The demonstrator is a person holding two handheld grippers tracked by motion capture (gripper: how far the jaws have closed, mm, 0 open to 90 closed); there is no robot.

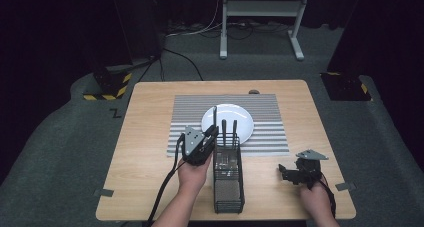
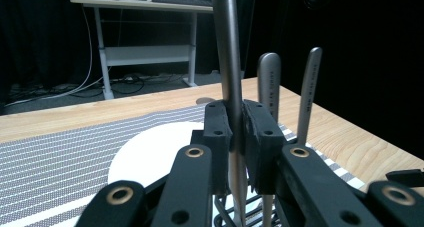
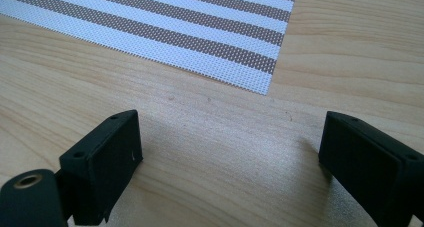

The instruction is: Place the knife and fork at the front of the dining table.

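Observation:
A black wire cutlery caddy [image 1: 228,187] stands on the wooden table [image 1: 150,162] near its front edge. My left gripper [image 1: 214,132] is at the caddy's far left corner, shut on the upright handle of a metal utensil [image 1: 214,116]; the utensil's lower end is hidden inside the caddy. In the left gripper view the left gripper [image 2: 237,122] clamps that metal utensil [image 2: 227,62], and two more handles [image 2: 269,82] rise just beyond. My right gripper [image 1: 283,171] rests low over bare wood to the caddy's right. The right gripper [image 3: 230,152] stands wide open, holding nothing.
A white plate [image 1: 227,118] lies on a grey striped placemat [image 1: 260,137] behind the caddy. The placemat's corner [image 3: 200,32] shows ahead of the right gripper. A small dark object [image 1: 254,92] sits at the table's far edge. Beyond the table stands a white desk frame [image 1: 260,17].

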